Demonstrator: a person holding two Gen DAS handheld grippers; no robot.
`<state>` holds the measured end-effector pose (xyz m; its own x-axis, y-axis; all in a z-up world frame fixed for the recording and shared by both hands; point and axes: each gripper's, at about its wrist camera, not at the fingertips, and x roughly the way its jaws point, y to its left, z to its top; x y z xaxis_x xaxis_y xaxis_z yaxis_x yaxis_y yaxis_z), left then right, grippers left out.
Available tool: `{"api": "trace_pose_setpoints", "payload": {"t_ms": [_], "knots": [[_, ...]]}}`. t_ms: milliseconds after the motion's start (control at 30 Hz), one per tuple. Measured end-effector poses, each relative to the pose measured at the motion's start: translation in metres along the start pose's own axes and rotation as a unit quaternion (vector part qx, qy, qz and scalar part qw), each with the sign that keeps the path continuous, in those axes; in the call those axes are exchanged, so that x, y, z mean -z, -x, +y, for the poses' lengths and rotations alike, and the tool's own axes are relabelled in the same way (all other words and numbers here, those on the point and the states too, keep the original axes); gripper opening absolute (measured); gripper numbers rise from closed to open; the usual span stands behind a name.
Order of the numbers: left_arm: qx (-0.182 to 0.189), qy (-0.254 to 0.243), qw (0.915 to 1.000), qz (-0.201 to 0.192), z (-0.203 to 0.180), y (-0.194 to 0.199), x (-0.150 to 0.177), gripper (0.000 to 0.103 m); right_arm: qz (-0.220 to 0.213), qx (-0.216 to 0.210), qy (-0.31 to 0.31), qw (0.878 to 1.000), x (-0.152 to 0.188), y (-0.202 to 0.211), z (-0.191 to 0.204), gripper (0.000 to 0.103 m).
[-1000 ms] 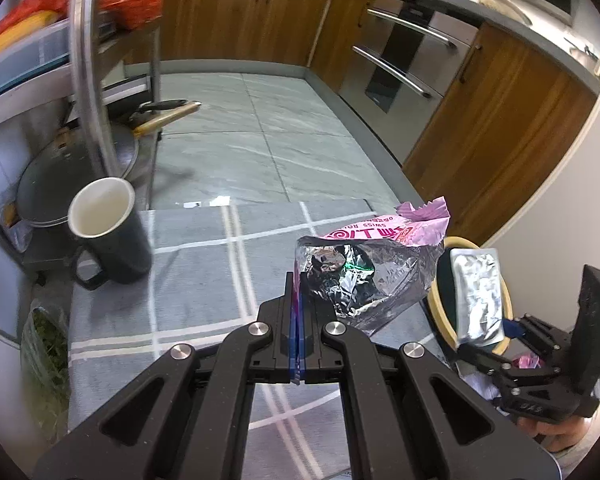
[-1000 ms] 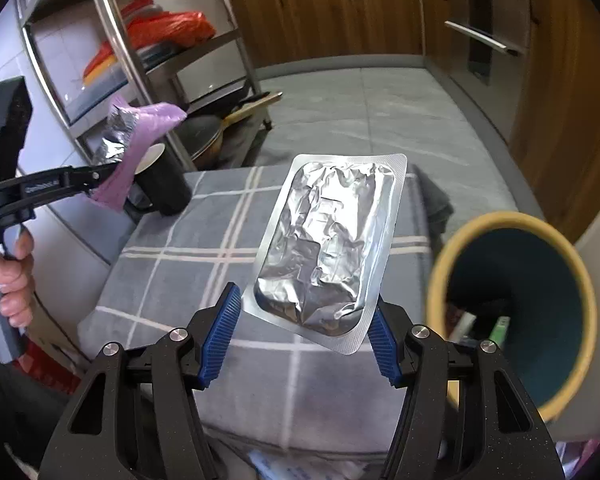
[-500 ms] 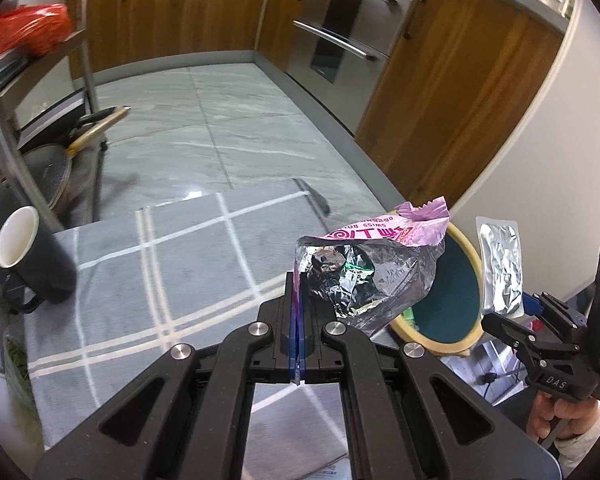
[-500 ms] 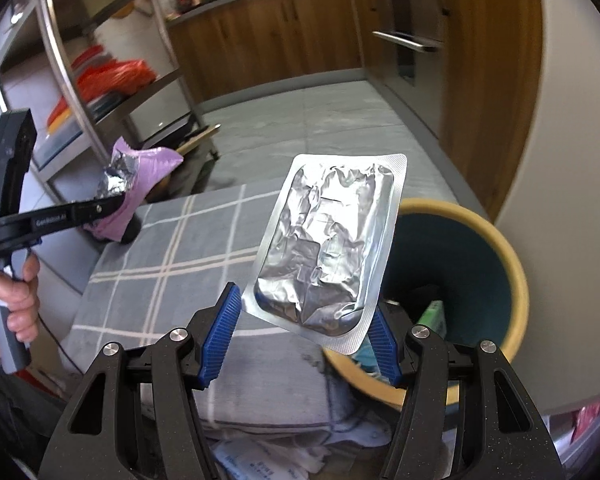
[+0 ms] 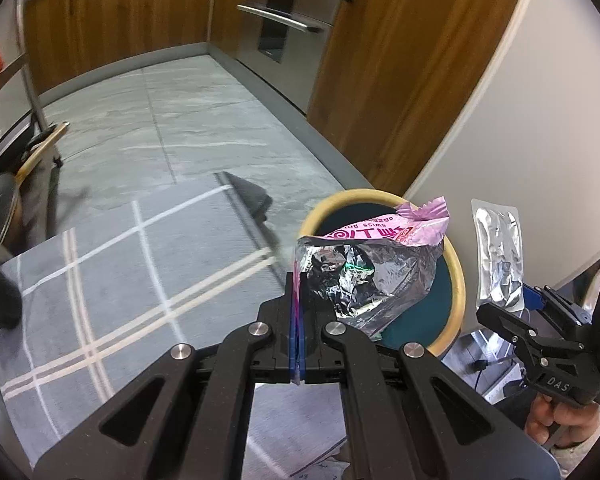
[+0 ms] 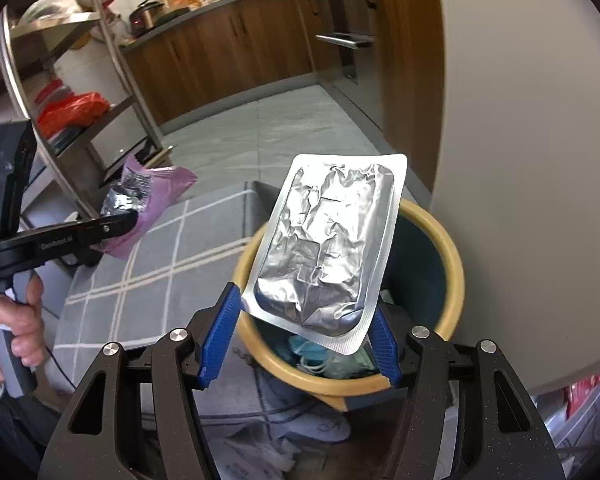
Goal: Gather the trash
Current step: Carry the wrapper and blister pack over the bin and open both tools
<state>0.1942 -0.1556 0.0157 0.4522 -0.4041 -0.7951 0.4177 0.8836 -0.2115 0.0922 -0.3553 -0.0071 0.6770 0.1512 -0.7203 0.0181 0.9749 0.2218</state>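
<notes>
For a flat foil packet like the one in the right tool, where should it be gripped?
Across its short width near the bottom end, from below, as the right tool holds the foil packet now: the flat sealed rim gives the pads firm edges.

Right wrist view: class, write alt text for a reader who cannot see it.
The right gripper clamps a crinkled silver foil pouch by its edges above a teal bin with a yellow rim. At left, the left gripper, held in a hand, pinches a pink foil-lined wrapper over a grey checked cloth.
</notes>
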Motion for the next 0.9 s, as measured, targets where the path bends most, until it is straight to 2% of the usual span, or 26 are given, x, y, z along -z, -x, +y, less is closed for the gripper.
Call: {"api": "trace_pose_setpoints", "payload": {"t_ms": [300, 633, 833, 900], "knots": [[0.009, -0.027, 0.9992, 0.028, -0.039, -0.044, -0.003, 0.0, 0.016, 0.012, -0.017, 1.0, 0.01, -0.005, -0.019, 0.062], [0.03, -0.048, 0.996, 0.069, -0.058, -0.09, 0.002, 0.001, 0.036, 0.021, -0.016, 0.999, 0.013, -0.019, -0.022, 0.062], [0.035, -0.045, 0.9958, 0.071, -0.057, -0.092, 0.0, 0.017, 0.038, 0.023, -0.019, 0.999, 0.014, -0.02, -0.025, 0.062], [0.04, -0.046, 0.996, 0.065, -0.059, -0.088, -0.001, 0.033, 0.041, 0.024, -0.017, 0.999, 0.012, -0.021, -0.025, 0.062]]}}
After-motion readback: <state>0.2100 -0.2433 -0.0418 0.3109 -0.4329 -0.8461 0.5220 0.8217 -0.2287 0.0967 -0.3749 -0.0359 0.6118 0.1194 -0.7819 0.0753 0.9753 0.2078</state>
